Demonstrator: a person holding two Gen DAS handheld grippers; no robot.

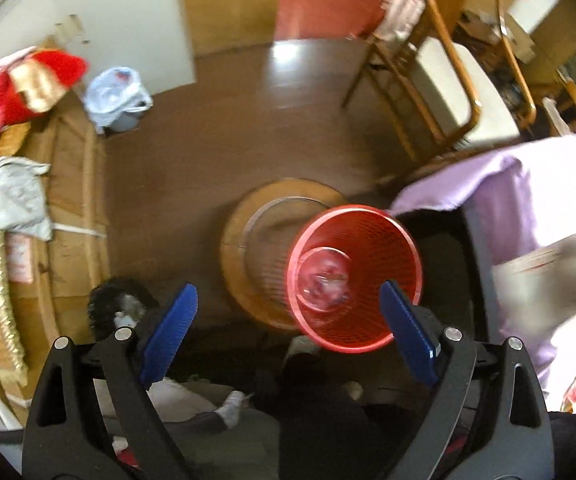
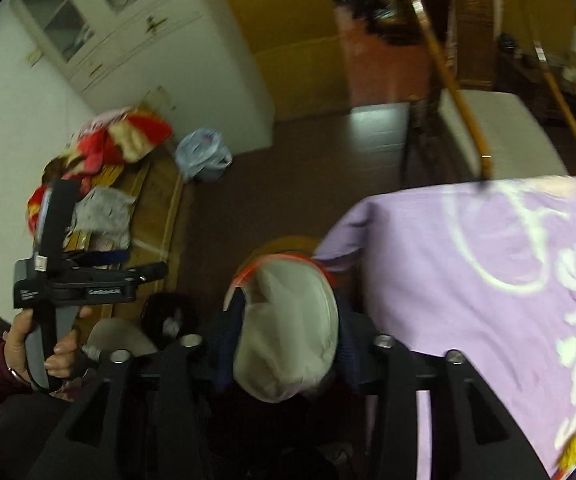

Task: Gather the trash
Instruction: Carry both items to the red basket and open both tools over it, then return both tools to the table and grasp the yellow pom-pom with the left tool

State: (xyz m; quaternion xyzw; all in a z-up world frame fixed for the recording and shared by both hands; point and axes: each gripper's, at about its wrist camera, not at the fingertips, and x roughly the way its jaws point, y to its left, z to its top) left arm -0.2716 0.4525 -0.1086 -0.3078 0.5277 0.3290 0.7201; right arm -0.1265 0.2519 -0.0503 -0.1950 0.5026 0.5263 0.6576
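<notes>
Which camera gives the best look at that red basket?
The left wrist view: the red basket shows whole, open mouth up, something clear inside. The right wrist view shows only its rim, behind a pale wad.

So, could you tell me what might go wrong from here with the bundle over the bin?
1. The pale crumpled bundle between the right gripper fingers looks nearly as wide as the red mesh bin, so it may catch the rim.
2. The purple cloth hangs right beside the bin and could snag.

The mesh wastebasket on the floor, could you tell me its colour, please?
Red wastebasket; clearest in the left wrist view.
</notes>
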